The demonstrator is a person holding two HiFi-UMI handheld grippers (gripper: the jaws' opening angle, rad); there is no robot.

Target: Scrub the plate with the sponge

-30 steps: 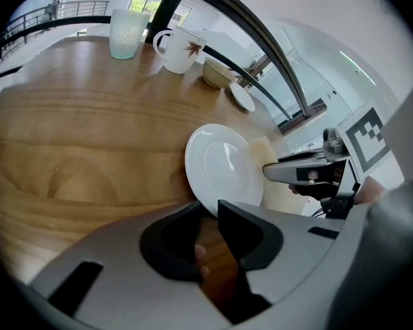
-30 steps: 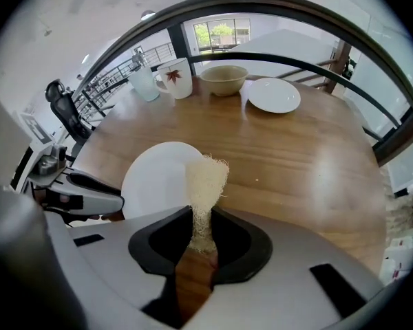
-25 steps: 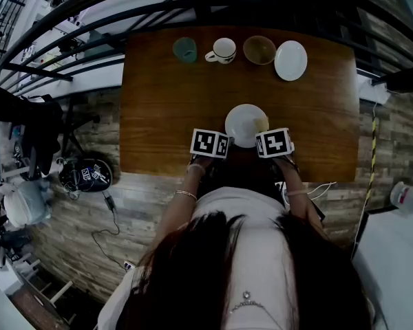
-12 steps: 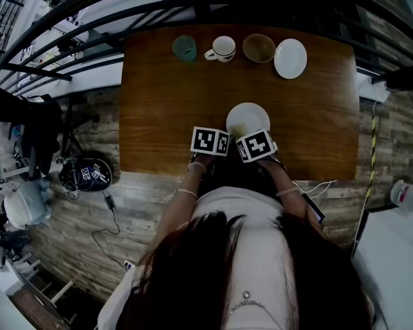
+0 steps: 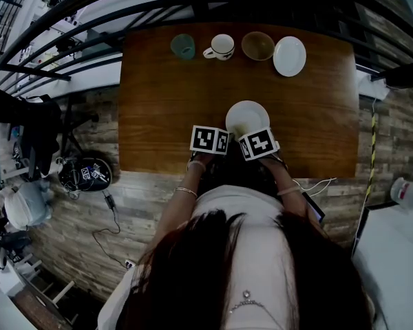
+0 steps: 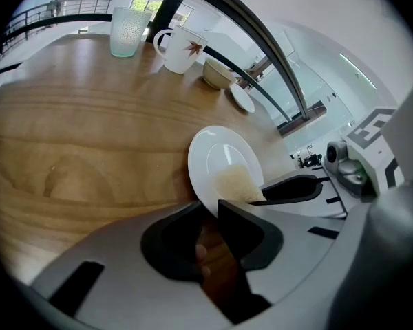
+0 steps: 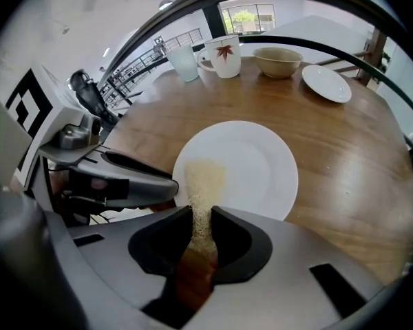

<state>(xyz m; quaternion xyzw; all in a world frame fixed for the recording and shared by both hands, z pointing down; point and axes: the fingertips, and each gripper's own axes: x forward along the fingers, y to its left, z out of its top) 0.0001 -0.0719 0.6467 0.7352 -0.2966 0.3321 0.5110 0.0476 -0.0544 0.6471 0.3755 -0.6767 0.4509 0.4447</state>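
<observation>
Right now the plate (image 5: 248, 115) lies on the near middle of the table (image 5: 158, 95), close in front of me, where both my grippers reach it. I have it pinned so that, I judge, it will not slide under the scrubbing. My left gripper (image 6: 208, 210) is clamped on its near left rim, the jaws almost together with the thin edge between them.

The sponge (image 7: 204, 184), pale and coarse, is pinched in my right gripper (image 7: 202, 224). The jaws are about halfway closed and press its 2 sides, so a good part sticks out past the tips. That free end lies on the plate's left half, touching the white surface. I take this to be the reason for gripping it by its back: the soft end rubs and the jaws do not touch the china.

Both grippers slant steeply down, just beside each other at the near rim. Well apart, along the far edge, 4 things stand in a row from left to right: a glass (image 5: 183, 47), a mug (image 5: 222, 46), a bowl (image 5: 258, 45) and a small plate (image 5: 290, 56).
</observation>
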